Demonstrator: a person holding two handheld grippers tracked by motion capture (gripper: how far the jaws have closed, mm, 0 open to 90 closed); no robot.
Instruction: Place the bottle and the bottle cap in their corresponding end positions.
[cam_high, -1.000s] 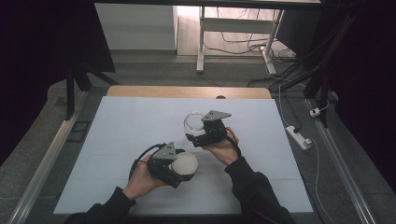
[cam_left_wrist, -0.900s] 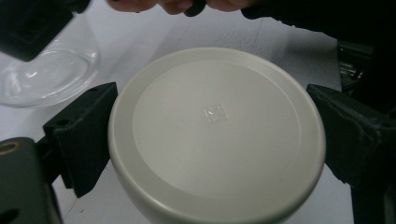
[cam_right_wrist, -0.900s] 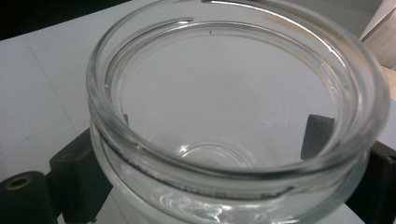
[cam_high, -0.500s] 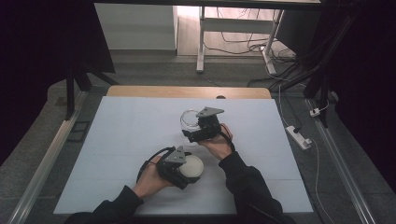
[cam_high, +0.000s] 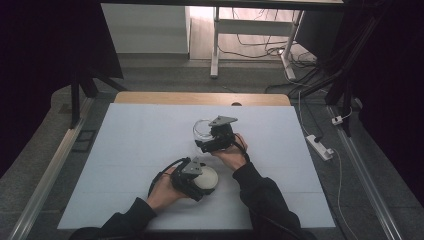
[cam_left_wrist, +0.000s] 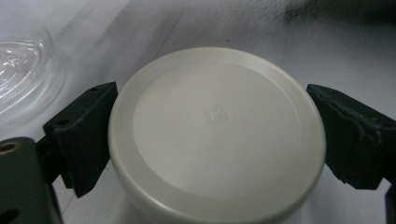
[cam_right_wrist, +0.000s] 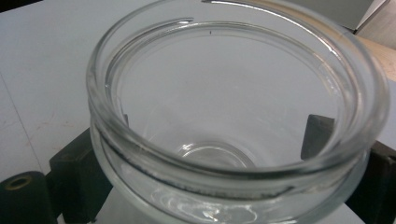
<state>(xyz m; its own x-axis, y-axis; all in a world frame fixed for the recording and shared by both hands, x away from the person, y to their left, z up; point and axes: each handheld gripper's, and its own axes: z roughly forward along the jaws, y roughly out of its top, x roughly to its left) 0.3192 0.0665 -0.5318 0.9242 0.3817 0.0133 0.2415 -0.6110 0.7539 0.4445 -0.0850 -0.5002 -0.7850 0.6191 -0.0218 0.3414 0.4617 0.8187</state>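
While a person works from the near edge of the white counter (cam_high: 125, 150), the high view shows the left claw (cam_high: 200, 177) gripping a round cream lid (cam_high: 206, 179) close to the body, and the right claw (cam_high: 207, 137) clasping a clear glass jar (cam_high: 202, 128) farther out toward the middle. Lid and jar sit near each other but apart, the lid nearer the person and a little to the left.

Seen from the left gripper view, the lid (cam_left_wrist: 217, 133) lies flat, top side up, its rim caught between the two black jaws, which press on it from either side. A curved piece of clear glass (cam_left_wrist: 21, 70) shows at the upper left.

Looking along the right claw, the right gripper view shows the jar (cam_right_wrist: 238, 121) standing open-mouthed and empty, its threaded neck uppermost, with the jaws closed against its lower wall on both sides.

Capping the jar appears to be the step in hand. Doing it well likely means keeping the jar pinned upright and steady, carrying the lid level over the mouth, centring it on the rim before lowering, and letting it seat squarely so the threads do not catch crooked. A tilted lid could skid off the glass.
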